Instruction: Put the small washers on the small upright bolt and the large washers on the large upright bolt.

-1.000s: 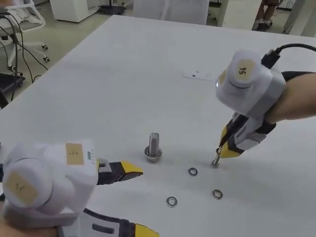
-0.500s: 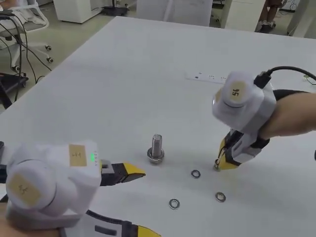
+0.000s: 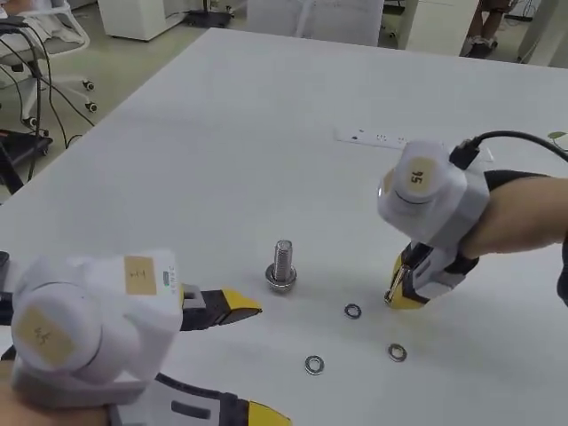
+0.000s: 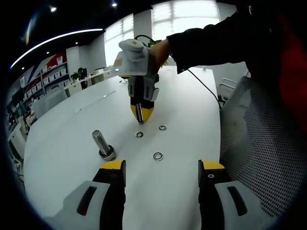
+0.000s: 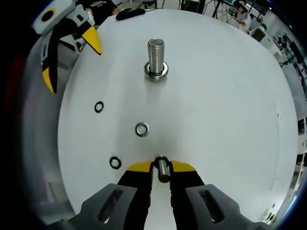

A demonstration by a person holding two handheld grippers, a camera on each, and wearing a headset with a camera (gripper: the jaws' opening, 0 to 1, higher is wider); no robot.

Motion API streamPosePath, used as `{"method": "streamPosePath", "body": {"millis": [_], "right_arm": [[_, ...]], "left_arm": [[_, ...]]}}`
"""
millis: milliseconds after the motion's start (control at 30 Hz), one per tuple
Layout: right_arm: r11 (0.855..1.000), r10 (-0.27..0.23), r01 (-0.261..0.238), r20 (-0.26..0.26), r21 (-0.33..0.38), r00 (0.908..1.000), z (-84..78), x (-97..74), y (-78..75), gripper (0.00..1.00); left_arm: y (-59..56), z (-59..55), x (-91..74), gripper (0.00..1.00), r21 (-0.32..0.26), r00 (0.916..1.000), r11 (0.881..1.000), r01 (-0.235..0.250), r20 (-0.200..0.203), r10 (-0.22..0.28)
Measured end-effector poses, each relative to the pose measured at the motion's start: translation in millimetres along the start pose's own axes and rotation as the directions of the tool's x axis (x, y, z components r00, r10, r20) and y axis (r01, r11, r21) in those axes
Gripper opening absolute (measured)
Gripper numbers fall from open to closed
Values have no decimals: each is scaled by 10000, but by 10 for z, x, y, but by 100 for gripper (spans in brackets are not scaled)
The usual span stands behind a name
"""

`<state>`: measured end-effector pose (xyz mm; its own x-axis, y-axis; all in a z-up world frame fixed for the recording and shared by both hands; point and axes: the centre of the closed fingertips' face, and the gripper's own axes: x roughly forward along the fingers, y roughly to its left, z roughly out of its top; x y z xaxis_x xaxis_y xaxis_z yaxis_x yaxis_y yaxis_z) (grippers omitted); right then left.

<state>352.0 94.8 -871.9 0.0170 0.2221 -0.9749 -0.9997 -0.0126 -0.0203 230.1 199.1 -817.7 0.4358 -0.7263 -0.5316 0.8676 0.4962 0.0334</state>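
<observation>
Since a second ago the right gripper (image 3: 398, 298) is sitting lower over the white table (image 3: 222, 133), and its yellow tips are now covering the spot where the foot of the small bolt was showing. In the right gripper view its jaws are pressing together on the small bolt (image 5: 163, 170), which is standing upright between the yellow tips, right of centre on the table.

The large bolt (image 3: 282, 264) is standing upright to the left of that gripper, apart from it. A wider ring is sitting around its foot, and whether that ring is a loose washer cannot be told.

A small washer (image 3: 352, 311) is lying flat just left of the right gripper's tips. A second washer (image 3: 397, 352) is lying nearer, and a third washer (image 3: 313, 364) is lying further left, all three apart from one another.

The left gripper (image 3: 251, 359) is hovering at the near left, pointing right, with its jaws spread wide and gripping nothing. A power strip (image 3: 373, 138) is lying on the far part of the table.
</observation>
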Motion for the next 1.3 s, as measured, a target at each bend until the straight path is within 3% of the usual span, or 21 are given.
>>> {"method": "streamPosePath", "body": {"millis": [400, 633, 967, 1300], "right_arm": [[9994, -202, 195, 251, 287, 9995, -33, -137, 7, 19], [9980, -239, 224, 251, 587, 9994, -133, -185, 28, 19], [9966, -106, 73, 399, 815, 9991, -189, -222, 228, 19], [9963, 265, -327, 778, 792, 9966, -45, -235, 392, 19]], "left_arm": [[-7, 17, 9, 60, 40, 10000, 10000, 41, 8, -41], [-7, 25, 9, 60, 72, 10000, 10000, 54, 33, -54], [-16, 25, 18, 60, 129, 9999, 9999, 111, 33, -111], [-18, 41, 14, 60, 155, 10000, 9999, 51, 76, -52]]}}
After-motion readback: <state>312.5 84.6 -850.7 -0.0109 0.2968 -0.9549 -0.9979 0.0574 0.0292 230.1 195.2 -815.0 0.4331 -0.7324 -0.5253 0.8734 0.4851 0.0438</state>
